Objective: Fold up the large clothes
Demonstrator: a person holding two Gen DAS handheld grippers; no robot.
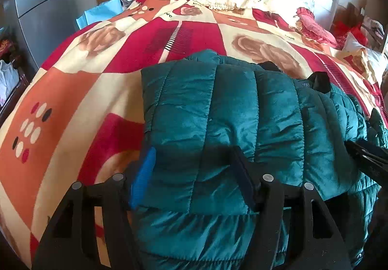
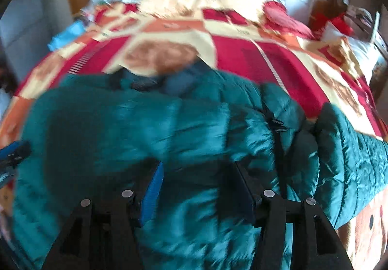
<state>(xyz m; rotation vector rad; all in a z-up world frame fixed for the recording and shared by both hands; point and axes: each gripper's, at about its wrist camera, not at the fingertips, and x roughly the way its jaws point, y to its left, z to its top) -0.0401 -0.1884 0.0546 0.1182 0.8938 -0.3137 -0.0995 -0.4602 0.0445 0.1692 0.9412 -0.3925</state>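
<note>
The jacket (image 1: 218,124), at the bed's (image 1: 72,100) near edge, looks puffy, light and slippery; hems grip best. Both grippers (image 1: 191,177) (image 2: 196,185) hover spread.

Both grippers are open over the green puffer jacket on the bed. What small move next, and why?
Probably close the left gripper on the near edge of the jacket: its jaws stand open astride the folded panel, gripping nothing. The right gripper is also open, and its view is blurred.

Right wrist view blurred throughout: jacket (image 2: 169,129) quilting and bed (image 2: 266,56) pattern smeared. Left wrist view: jacket cut off by the lower and right edges; right gripper (image 1: 368,156) only partly visible, jaws indistinct.
</note>
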